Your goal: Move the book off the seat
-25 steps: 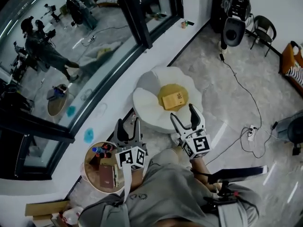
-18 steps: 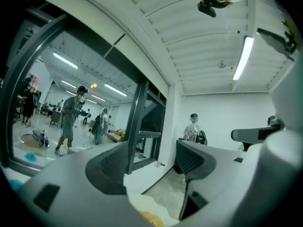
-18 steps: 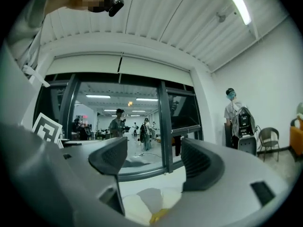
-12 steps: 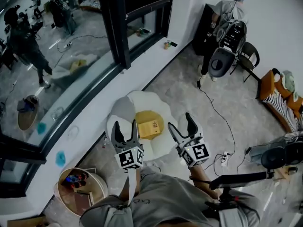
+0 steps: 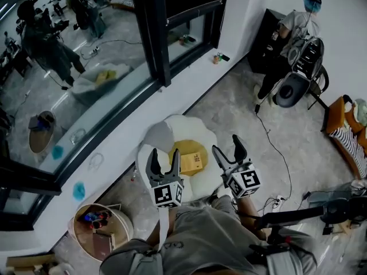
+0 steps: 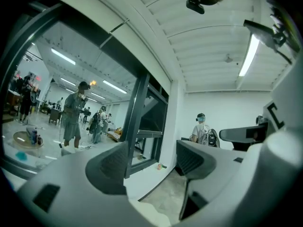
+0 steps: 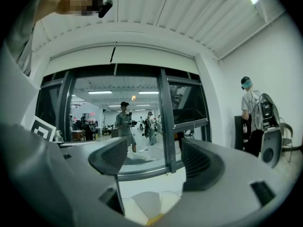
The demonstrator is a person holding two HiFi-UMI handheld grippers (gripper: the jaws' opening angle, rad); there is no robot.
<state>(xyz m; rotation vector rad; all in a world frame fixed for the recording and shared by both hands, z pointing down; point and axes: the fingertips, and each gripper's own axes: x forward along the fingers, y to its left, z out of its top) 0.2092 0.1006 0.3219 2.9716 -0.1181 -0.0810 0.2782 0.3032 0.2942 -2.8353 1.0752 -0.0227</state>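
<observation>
Open floor (image 5: 232, 116) beside seat (image 5: 161, 137) with book (image 5: 191, 162)

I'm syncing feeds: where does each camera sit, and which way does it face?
Head view: on head, steeply down at book on flower-shaped seat; left claw, right claw, torso show.
Left gripper view: on its claw, level toward window; open jaws show.
Right gripper view: same, facing window; open jaws show.
Shared: all show the backpack-wearing bystander.
</observation>
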